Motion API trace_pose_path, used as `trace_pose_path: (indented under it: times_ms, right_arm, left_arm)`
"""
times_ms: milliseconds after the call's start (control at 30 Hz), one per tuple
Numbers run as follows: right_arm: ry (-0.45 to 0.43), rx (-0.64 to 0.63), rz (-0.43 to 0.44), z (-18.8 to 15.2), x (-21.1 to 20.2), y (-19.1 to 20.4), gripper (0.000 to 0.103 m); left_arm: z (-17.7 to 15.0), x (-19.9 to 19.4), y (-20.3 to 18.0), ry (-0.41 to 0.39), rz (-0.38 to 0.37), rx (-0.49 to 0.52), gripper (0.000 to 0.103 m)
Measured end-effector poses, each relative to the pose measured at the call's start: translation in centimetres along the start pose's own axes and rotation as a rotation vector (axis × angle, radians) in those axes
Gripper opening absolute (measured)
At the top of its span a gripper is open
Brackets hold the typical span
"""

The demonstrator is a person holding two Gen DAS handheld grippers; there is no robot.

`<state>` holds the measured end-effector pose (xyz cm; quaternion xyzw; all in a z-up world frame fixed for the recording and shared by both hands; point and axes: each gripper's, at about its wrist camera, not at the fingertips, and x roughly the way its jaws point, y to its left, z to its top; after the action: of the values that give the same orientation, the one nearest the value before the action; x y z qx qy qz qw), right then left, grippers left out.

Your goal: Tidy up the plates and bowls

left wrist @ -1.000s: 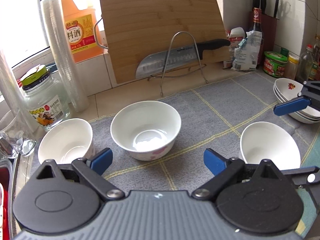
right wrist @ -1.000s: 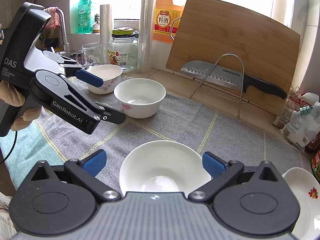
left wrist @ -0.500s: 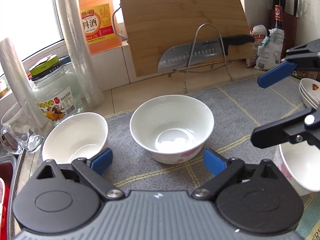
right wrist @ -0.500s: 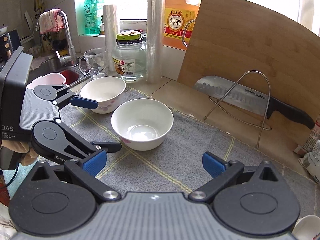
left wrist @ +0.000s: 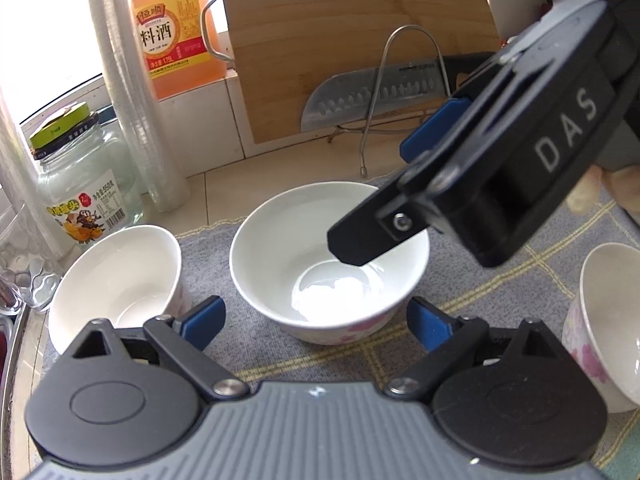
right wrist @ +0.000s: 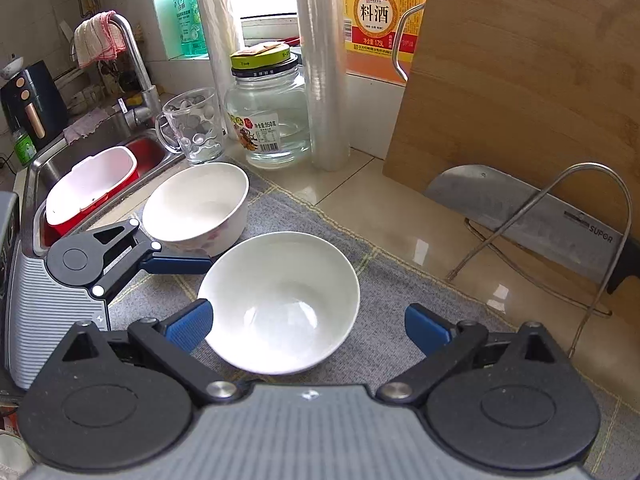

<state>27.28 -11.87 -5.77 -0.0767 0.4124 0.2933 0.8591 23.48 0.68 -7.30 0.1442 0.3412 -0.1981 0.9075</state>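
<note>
Three white bowls sit upright and apart on a grey checked mat (right wrist: 400, 288) on a kitchen counter, none yet nested, so the sorting looks barely begun. The middle bowl (right wrist: 280, 300) lies between the spread fingers of the right gripper (right wrist: 308, 326), whose blue pads stand clear of its rim on both sides; this reads as lining up for a grasp, not a hold. The left gripper (left wrist: 316, 318) also has its fingers wide apart with nothing clamped, its tips flanking the near side of that same bowl without touching it. A second bowl (right wrist: 196, 206) sits just beside the first, toward the sink (right wrist: 132, 136), and a third bowl (left wrist: 604, 320) rests well off to the right, seen only from the left wrist. Both tools pointing steeply down at one bowl suggests it is to be lifted and stacked into a neighbour. Behind stand a glass jar (right wrist: 268, 116), a cutting board (right wrist: 520, 80) and a cleaver (right wrist: 520, 208) propped on a wire rack.
</note>
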Motion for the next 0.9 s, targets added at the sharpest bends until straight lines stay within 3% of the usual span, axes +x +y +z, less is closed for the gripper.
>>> trace_pose_path:
  times_ms: [267,733,900]
  right_arm:
    - [0.060,0.007,0.057,1.3,2.9,-0.9,0.103]
    - [0.093,0.004,0.110,1.9,4.3,-0.7,0.087]
    - [0.091,0.012,0.110,1.8,4.2,-0.8,0.086]
  left_arm:
    - [0.2,0.4,0.3,0.001,-0.026,-0.015,0.094]
    - [0.2,0.4,0.4,-0.007,-0.056,-0.007,0.088]
    - [0.2,0.4,0.4,-0.006,-0.060,-0.006,0.086]
